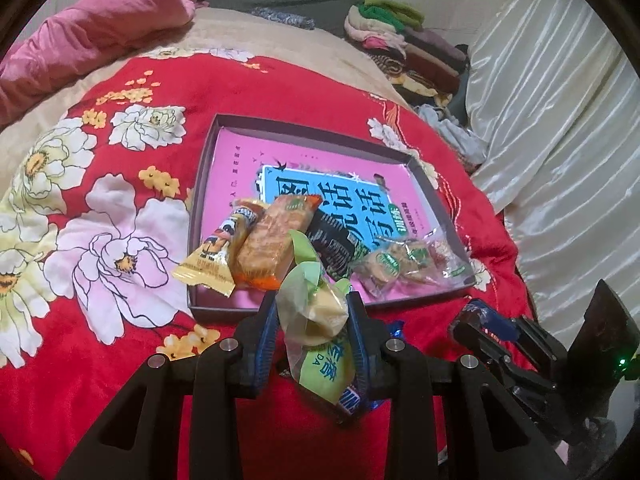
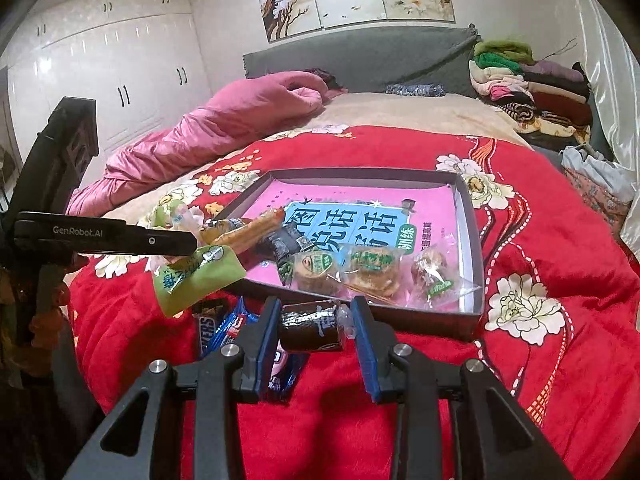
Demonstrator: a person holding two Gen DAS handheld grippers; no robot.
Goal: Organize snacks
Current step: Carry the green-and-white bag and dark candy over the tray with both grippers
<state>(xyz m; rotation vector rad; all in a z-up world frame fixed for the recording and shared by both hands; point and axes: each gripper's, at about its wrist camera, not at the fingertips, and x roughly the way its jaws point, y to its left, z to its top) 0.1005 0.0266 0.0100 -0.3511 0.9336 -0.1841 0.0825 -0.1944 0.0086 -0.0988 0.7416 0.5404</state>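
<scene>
A shallow dark box [image 1: 202,184] [image 2: 478,280] lined with a pink and blue book lies on the red floral blanket. Inside lie a yellow packet [image 1: 216,252], an orange cake bar [image 1: 276,236], a dark wrapper [image 1: 336,240] and clear-wrapped pastries [image 1: 404,264] [image 2: 360,268]. My left gripper [image 1: 314,312] is shut on a green-wrapped pastry [image 1: 320,320] [image 2: 196,276], held above the box's near edge. My right gripper [image 2: 316,316] has a dark wrapped roll [image 2: 312,326] between its jaws just before the box; it shows at the right in the left wrist view [image 1: 496,332].
Loose Snickers bars [image 2: 218,322] [image 1: 352,400] lie on the blanket [image 1: 120,340] [image 2: 520,360] before the box. A pink duvet [image 2: 224,128] is at the left, folded clothes [image 2: 532,84] at the back right, a white curtain [image 1: 560,160] on the right.
</scene>
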